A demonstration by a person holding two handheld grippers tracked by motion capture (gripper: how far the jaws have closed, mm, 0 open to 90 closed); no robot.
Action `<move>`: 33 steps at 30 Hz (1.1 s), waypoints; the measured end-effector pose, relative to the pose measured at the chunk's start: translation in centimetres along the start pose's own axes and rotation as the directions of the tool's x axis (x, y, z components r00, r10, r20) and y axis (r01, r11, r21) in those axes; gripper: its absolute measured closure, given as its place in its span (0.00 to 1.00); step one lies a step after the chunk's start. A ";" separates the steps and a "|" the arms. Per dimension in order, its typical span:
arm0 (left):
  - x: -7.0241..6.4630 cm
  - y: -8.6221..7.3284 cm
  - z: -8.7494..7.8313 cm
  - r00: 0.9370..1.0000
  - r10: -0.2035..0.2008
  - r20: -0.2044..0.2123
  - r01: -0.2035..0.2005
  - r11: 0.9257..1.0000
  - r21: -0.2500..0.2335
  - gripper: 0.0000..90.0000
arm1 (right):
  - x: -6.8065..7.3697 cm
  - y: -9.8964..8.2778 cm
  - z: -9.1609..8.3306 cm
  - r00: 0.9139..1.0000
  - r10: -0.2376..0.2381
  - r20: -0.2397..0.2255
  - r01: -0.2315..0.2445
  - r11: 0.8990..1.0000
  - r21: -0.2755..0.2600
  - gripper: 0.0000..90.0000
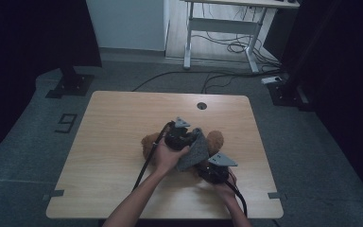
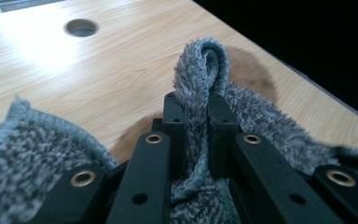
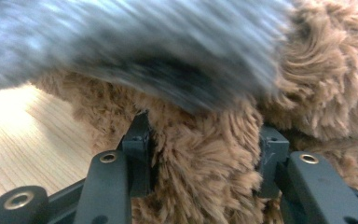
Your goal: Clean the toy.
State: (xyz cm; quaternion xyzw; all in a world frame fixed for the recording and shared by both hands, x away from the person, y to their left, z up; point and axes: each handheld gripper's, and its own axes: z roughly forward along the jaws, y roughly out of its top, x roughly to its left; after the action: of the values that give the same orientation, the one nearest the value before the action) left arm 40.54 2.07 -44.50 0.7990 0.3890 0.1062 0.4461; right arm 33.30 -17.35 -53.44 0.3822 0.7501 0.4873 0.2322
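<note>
Two grippers on the wooden table [image 1: 123, 137]: left fingers [image 2: 173, 122] pinch grey cloth [image 2: 200, 65], right fingers [image 3: 137, 140] straddle brown plush [image 3: 200, 168]

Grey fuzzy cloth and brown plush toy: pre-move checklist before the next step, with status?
1. Left tongs clamped on a fold of the grey fuzzy cloth: ok.
2. Right tongs astride the brown plush toy, plush filling the gap: ok; firm pinch: cannot tell.
3. Cloth draped over the toy between both tongs, high view: ok.
4. Toy resting on the light wooden table, away from its edges: ok.
5. Cloth free of the right tongs: cannot tell, blurred.
</note>
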 end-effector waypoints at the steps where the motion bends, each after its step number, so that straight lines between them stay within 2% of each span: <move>1: 0.6 -0.4 -0.7 1.000 -0.005 -0.008 0.005 1.000 -0.004 0.90 | 0.0 0.0 0.0 1.000 0.003 -0.002 -0.003 1.000 0.000 0.57; 5: 2.3 -1.4 -3.0 1.000 0.000 -0.029 -0.001 1.000 -0.018 0.90 | -0.1 0.0 0.0 1.000 0.004 -0.007 -0.004 1.000 -0.002 0.58; 10: 3.8 -2.3 -5.7 0.999 -0.016 -0.039 0.015 0.999 -0.042 0.90 | -0.2 0.0 -0.1 1.000 0.000 -0.017 0.000 1.000 -0.007 0.58; 14: 4.3 -2.9 -7.2 0.997 -0.002 -0.075 -0.002 0.998 -0.055 0.90 | -0.3 0.0 -0.1 1.000 0.003 -0.019 -0.003 1.000 -0.009 0.58; 16: 5.0 -3.4 -7.9 0.995 -0.005 -0.100 -0.001 0.998 -0.055 0.90 | -0.3 -0.1 -0.1 1.000 0.003 -0.021 -0.003 1.000 -0.010 0.58; 18: 6.1 -4.1 -8.5 0.990 -0.021 -0.142 0.015 0.999 -0.044 0.90 | -0.4 -0.1 0.0 1.000 0.011 -0.021 -0.011 1.000 -0.013 0.58; 19: 7.1 -4.7 -8.7 0.988 -0.042 -0.147 0.036 0.998 -0.042 0.90 | -0.5 -0.1 0.0 1.000 0.014 -0.021 -0.015 1.000 -0.012 0.58; 21: 8.4 -5.8 -8.9 0.989 -0.117 -0.088 0.113 0.992 -0.055 0.90 | -0.6 -0.2 0.0 0.999 0.017 -0.027 -0.018 1.000 -0.016 0.58; 22: 8.9 -6.3 -9.0 0.987 -0.139 -0.082 0.134 0.989 -0.057 0.90 | -0.5 -0.2 0.0 1.000 0.012 -0.028 -0.012 1.000 -0.016 0.58; 24: 9.4 -6.7 -9.4 0.985 -0.148 -0.094 0.142 0.988 -0.065 0.90 | -0.4 -0.1 0.0 1.000 0.002 -0.024 -0.002 1.000 -0.016 0.58; 25: 9.6 -6.8 -9.6 0.984 -0.139 -0.116 0.133 0.989 -0.062 0.90 | -0.4 -0.1 -0.1 1.000 0.001 -0.023 -0.002 1.000 -0.015 0.58; 27: 10.0 -7.0 -10.0 0.978 -0.124 -0.168 0.117 0.992 -0.050 0.90 | -0.4 -0.2 -0.1 1.000 0.007 -0.024 -0.008 1.000 -0.014 0.58; 28: 10.6 -7.2 -10.3 0.973 -0.130 -0.193 0.125 0.991 -0.039 0.90 | -0.5 -0.2 -0.1 1.000 0.008 -0.025 -0.009 1.000 -0.014 0.58; 29: 11.2 -7.6 -10.5 0.971 -0.162 -0.179 0.157 0.987 -0.040 0.90 | -0.5 -0.2 -0.1 1.000 0.011 -0.025 -0.011 1.000 -0.013 0.58; 30: 11.7 -8.0 -10.6 0.968 -0.201 -0.146 0.197 0.979 -0.047 0.90 | -0.6 -0.2 -0.1 1.000 0.014 -0.027 -0.014 1.000 -0.013 0.58; 31: 12.1 -8.4 -10.7 0.968 -0.224 -0.113 0.219 0.974 -0.056 0.90 | -0.7 -0.2 -0.1 0.999 0.017 -0.030 -0.018 1.000 -0.011 0.58; 33: 12.0 -8.4 -10.9 0.970 -0.223 -0.096 0.215 0.973 -0.086 0.90 | -0.7 -0.3 -0.1 0.999 0.020 -0.034 -0.020 1.000 -0.014 0.58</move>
State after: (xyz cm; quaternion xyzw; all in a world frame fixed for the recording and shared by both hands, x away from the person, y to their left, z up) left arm 38.56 20.08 -46.95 0.7272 0.4934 0.1126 0.4637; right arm 33.57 -18.07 -53.65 0.3796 0.7466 0.5012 0.2173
